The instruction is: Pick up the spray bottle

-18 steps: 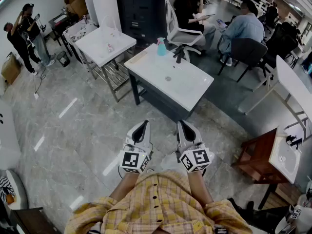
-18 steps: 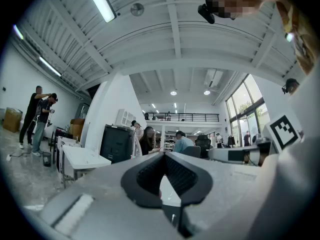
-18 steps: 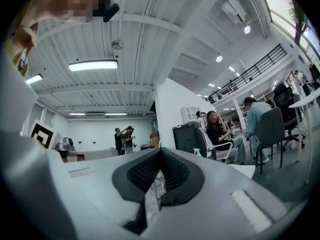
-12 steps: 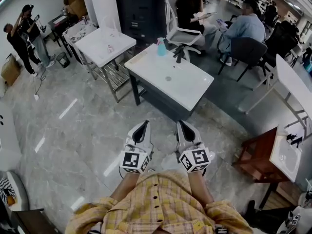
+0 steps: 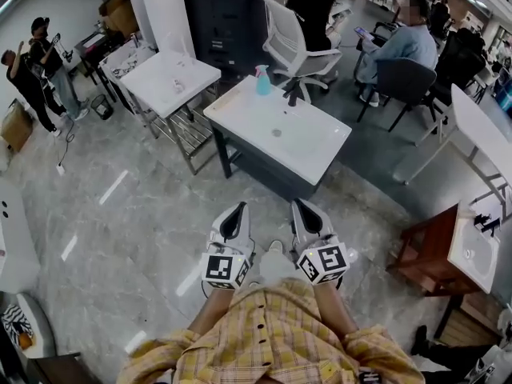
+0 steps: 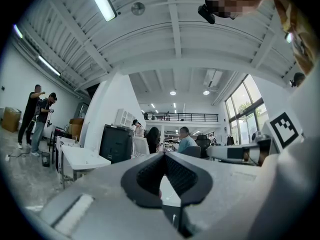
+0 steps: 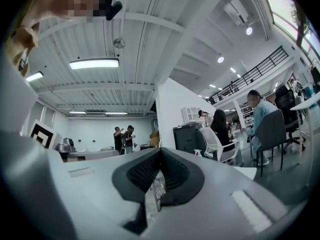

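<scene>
Well ahead of the left hand-held gripper (image 5: 238, 209) and the right hand-held gripper (image 5: 298, 206), upright near the far edge of a white bench (image 5: 320, 146): the light-blue spray bottle (image 5: 263, 81). Apart from both sets of jaws, with a stretch of grey marble floor (image 5: 136, 214) between. Just beside it, toward the right hand-held gripper's side, a small dark object (image 5: 292, 91), too small to tell what. Left hand-held gripper held level, jaws pressed together on nothing. Right hand-held gripper level too, close alongside the left, jaws likewise pressed together and empty. Directly behind both, a yellow plaid shirt (image 5: 272, 334). Beyond the bench, a white chair (image 5: 288, 46) and seated people. Farther off, ahead and to the left of the left hand-held gripper, a second bench (image 5: 172, 78), also white.
</scene>
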Demonstrator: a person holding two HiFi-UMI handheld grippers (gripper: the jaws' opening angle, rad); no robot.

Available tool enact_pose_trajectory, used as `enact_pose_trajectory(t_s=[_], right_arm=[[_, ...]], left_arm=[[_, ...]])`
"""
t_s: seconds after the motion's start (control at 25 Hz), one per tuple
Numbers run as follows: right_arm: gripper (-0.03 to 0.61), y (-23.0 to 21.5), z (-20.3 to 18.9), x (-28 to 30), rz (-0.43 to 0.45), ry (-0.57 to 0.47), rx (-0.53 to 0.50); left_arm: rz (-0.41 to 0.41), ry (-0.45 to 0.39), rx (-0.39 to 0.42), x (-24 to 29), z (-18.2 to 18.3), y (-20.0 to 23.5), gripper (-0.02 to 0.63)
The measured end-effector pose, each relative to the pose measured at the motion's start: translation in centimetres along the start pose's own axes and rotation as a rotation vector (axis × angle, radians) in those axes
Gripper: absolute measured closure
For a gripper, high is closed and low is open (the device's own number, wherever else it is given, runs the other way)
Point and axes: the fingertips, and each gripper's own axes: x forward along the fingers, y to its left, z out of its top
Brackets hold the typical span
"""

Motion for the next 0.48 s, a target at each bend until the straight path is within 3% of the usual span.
enact_pose_trajectory(t_s=[0.48], right_arm=[[0.577,-1.3,-2.1,7.8,0.022,0.012,0.027]], left_arm=[[0.016,0.076,0.011,4.7,-2.1,5.5,0.615]])
